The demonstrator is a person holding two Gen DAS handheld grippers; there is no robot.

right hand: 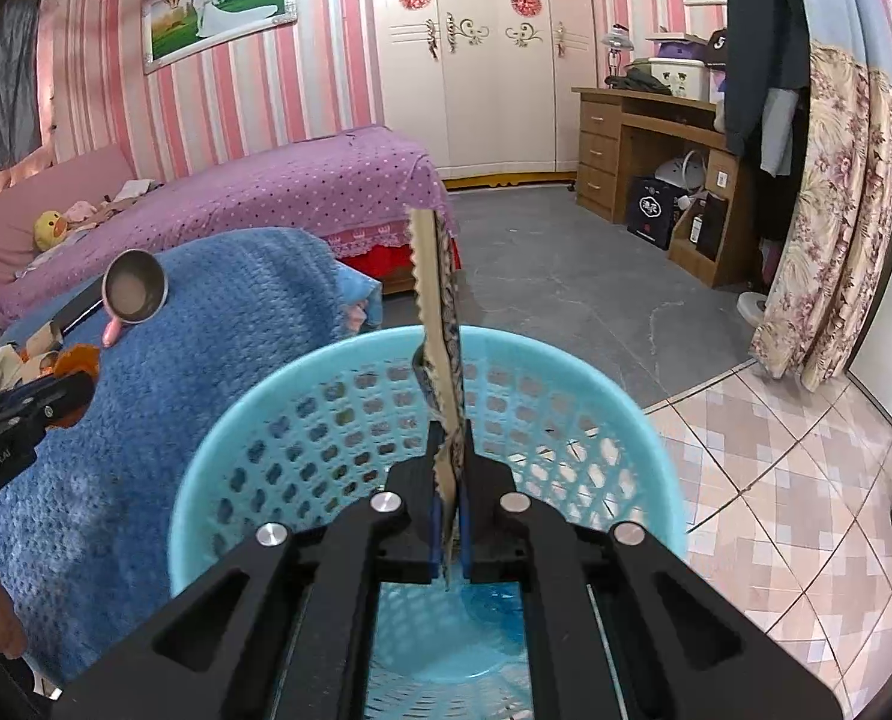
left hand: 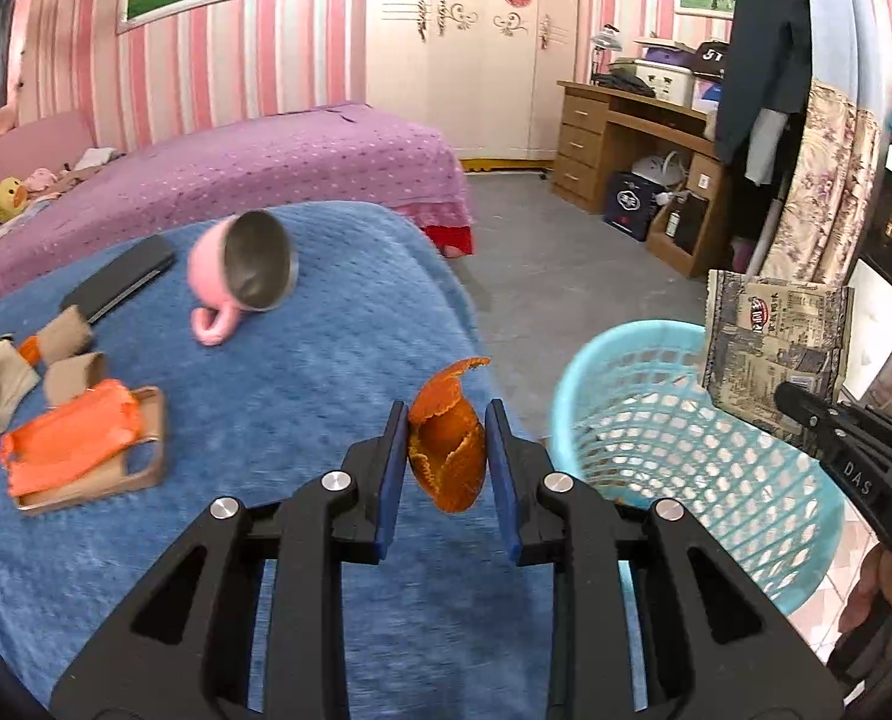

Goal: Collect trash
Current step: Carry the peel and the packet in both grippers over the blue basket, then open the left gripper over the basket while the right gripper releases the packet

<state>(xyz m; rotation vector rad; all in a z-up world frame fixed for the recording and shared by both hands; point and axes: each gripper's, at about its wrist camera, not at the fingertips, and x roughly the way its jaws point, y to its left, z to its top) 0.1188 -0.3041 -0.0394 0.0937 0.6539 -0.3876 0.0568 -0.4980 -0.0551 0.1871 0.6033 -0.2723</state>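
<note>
At centre frame in the left wrist view, the left claw (left hand: pixel 446 456) pinches a curled orange peel (left hand: pixel 448 450) above the blue blanket (left hand: pixel 302 372), beside the pale blue plastic mesh basket (left hand: pixel 704 456). In the right wrist view, the right claw (right hand: pixel 451 495) clamps a flat printed snack wrapper (right hand: pixel 440 324) edge-on over the basket (right hand: pixel 302 420), whose floor shows only here.

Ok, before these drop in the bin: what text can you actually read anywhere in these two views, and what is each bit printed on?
"DAS" on the right hand-held gripper body, seen from the left wrist.
"GenRobot.AI" on the left hand-held gripper body, seen from the right wrist.
"5T", partly hidden, on the dark cap on the desk.
Snack wrapper held by the right hand-held gripper: red logo and print, too blurred to read.
Dark bag under the desk: white emblem, unreadable.
</note>
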